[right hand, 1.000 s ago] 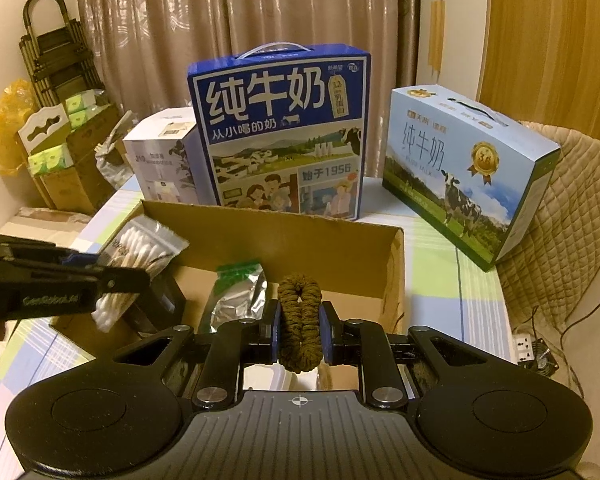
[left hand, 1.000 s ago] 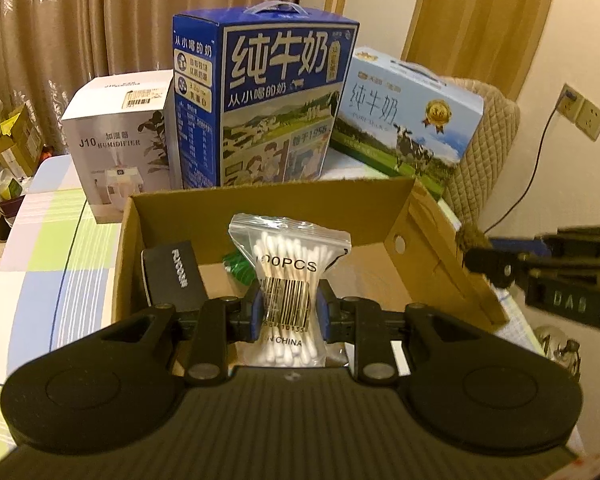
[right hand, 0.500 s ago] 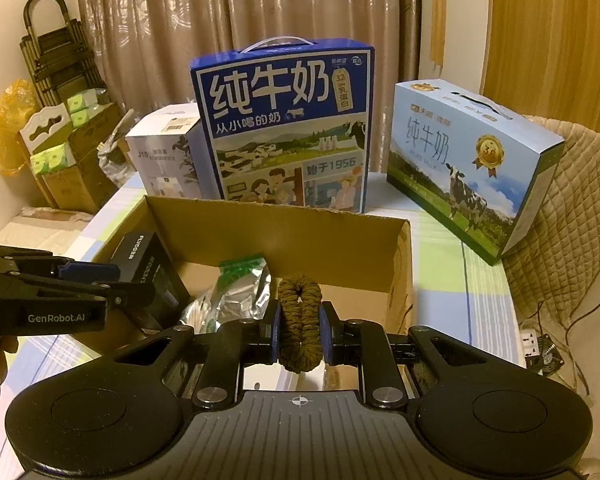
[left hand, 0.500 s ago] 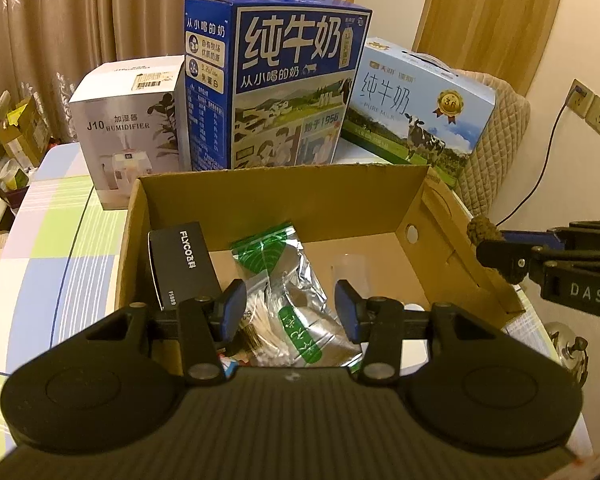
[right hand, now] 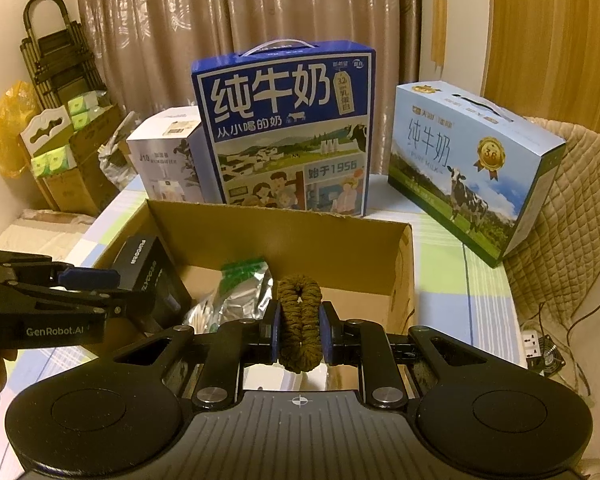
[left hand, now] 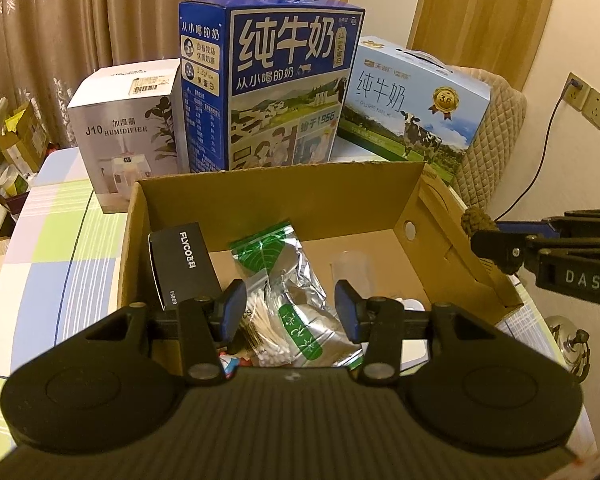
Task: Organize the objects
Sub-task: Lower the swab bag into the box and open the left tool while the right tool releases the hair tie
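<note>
Dropped the cotton swab bag into the cardboard box beside the foil pouch, so one more item sorted. Left hand-held gripper now empty, jaws apart, hovering tilted down over the box. Right hand-held gripper clamped on the brown hair tie near the box's right wall, next to go in.

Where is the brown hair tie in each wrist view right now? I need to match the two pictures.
Left wrist view: brown hair tie at the right edge, pinched by the right gripper beside the cardboard box.
Right wrist view: hair tie at bottom centre, squeezed between the pads.
Shared landmark: the dark blue milk carton standing behind the box.
</note>
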